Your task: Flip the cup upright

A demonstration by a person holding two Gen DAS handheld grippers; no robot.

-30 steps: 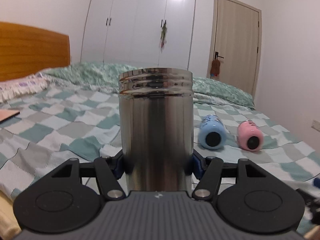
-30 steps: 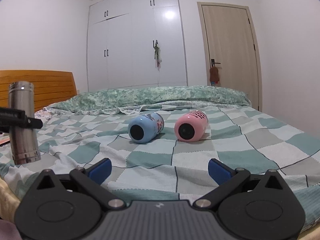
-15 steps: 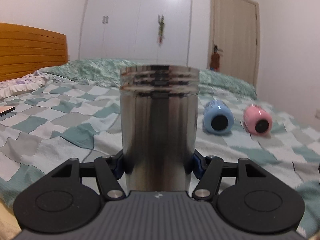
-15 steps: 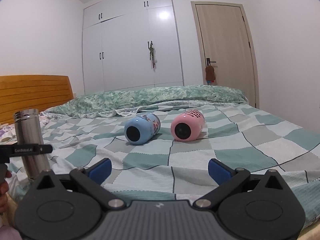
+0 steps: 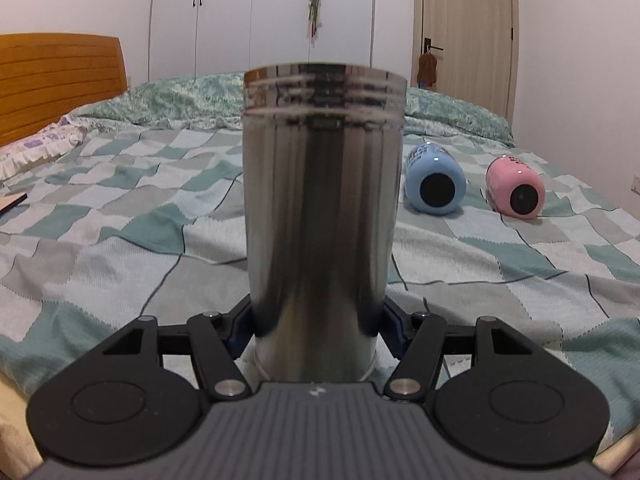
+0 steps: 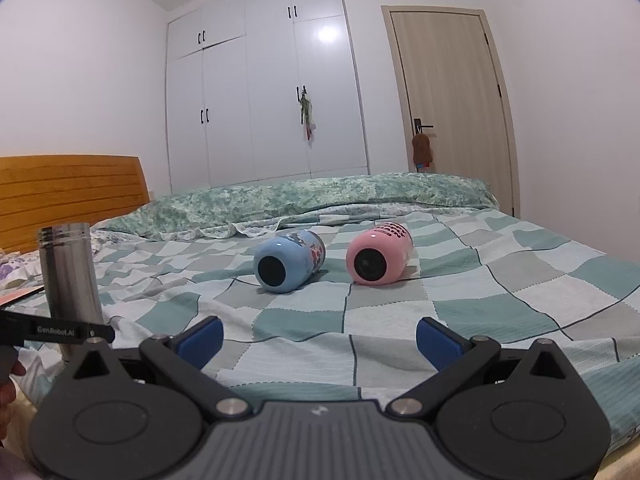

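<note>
A steel cup (image 5: 320, 208) stands upright, threaded rim on top, its base on or just above the checked bedspread near the front edge. My left gripper (image 5: 318, 322) is shut on its lower part. It also shows at the left of the right wrist view (image 6: 70, 276), with the left gripper (image 6: 60, 330) around it. A blue cup (image 5: 434, 186) (image 6: 288, 266) and a pink cup (image 5: 516, 192) (image 6: 378, 256) lie on their sides mid-bed, ends toward me. My right gripper (image 6: 318, 340) is open and empty, low over the bed's front.
The bed (image 6: 500, 280) has a green-and-white checked cover, a rolled quilt (image 6: 320, 196) at the back and a wooden headboard (image 6: 68, 192) at the left. A flat item (image 5: 12, 204) lies at the bed's left edge. Wardrobe and door stand behind.
The left gripper has lowered the upright steel cup toward the bedspread, still holding it. The right gripper has dropped slightly and stays open.
</note>
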